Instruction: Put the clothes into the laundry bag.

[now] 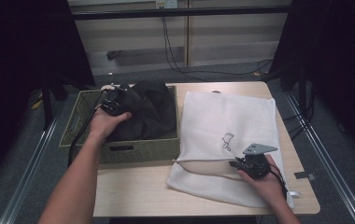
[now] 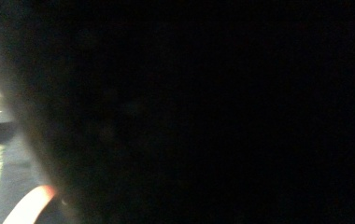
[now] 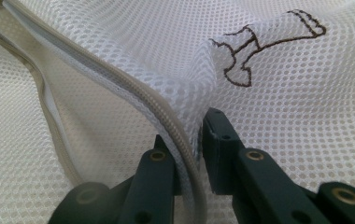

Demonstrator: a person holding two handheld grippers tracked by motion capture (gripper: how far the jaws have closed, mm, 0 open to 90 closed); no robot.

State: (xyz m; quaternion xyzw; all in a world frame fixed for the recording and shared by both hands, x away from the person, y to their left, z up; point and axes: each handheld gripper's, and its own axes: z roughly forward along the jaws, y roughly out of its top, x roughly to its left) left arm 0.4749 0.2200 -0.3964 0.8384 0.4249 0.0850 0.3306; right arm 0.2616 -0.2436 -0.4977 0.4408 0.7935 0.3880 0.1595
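- Your laundry bag (image 3: 119, 56) is white open-weave mesh cloth.
- The basket (image 1: 138, 151) looks woven, matt olive.
- The garment (image 1: 150, 109) is soft black cloth.
- The bench (image 1: 133, 191) is smooth pale wood.

Dim high view, left gripper view black and blurred

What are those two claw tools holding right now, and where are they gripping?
The right gripper pinches the white mesh laundry bag at its zippered opening edge. The left gripper is buried in the black garment in the green basket, apparently clamping a fold.
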